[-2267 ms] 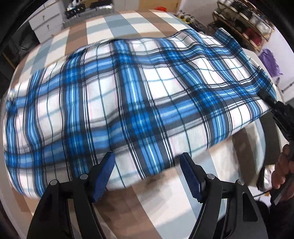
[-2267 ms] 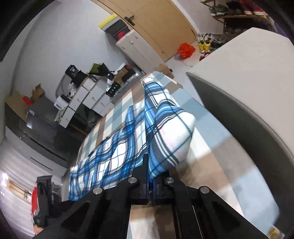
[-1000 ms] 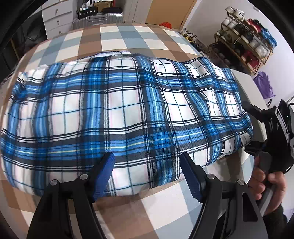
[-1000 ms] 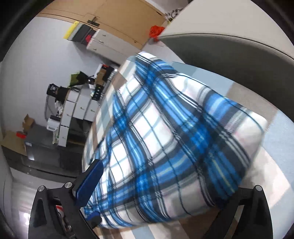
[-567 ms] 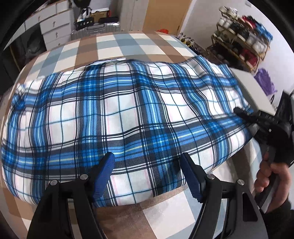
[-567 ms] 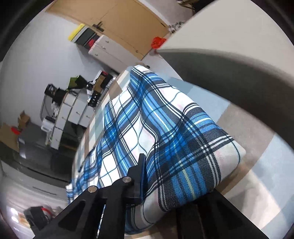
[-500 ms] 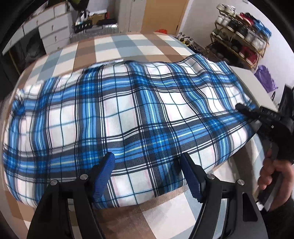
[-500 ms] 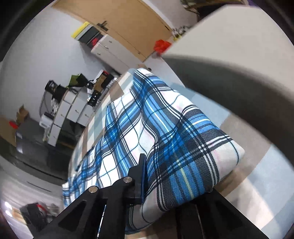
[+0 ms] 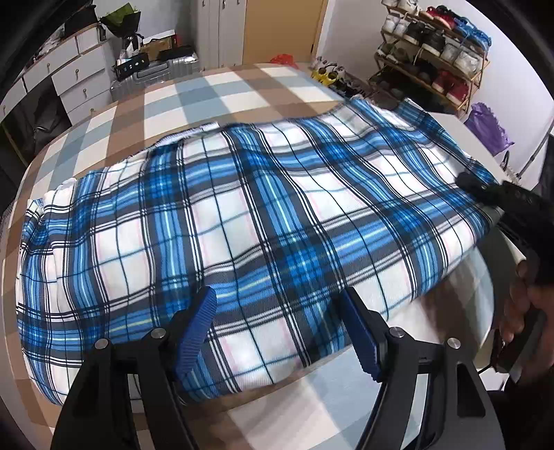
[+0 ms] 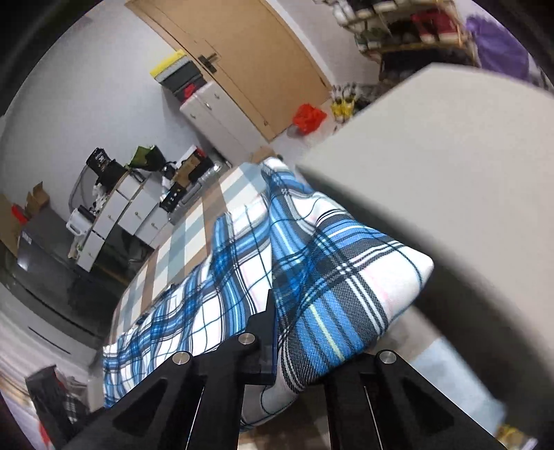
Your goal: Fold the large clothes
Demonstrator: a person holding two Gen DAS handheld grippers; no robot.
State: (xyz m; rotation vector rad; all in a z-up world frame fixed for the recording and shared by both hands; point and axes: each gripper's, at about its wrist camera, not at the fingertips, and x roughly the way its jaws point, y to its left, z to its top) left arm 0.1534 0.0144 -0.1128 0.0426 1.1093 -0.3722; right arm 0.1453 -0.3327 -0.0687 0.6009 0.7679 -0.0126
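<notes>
A blue-and-white plaid garment (image 9: pixel 263 221) lies spread across the checked tablecloth (image 9: pixel 242 86). My left gripper (image 9: pixel 277 329) hovers open over its near edge, the blue pads (image 9: pixel 197 325) on either side of the cloth without pressing it. At the right, my right gripper (image 9: pixel 481 190), held by a person's hand (image 9: pixel 523 304), grips the garment's right end. In the right wrist view the right gripper (image 10: pixel 277 325) has its jaws closing tight on a fold of the plaid garment (image 10: pixel 332 287). The cloth's corner drapes over and hides one finger.
A pale grey tabletop (image 10: pixel 450 155) stands close on the right of the garment's lifted end. Beyond the table are white drawers (image 9: pixel 76 65), a silver suitcase (image 9: pixel 155 72), a wooden door (image 9: pixel 280 27) and a shoe rack (image 9: pixel 432 38).
The right gripper went from open around the garment's right end to shut on it, and has lifted that end slightly. The left gripper stayed open and drifted a little over the near edge.
</notes>
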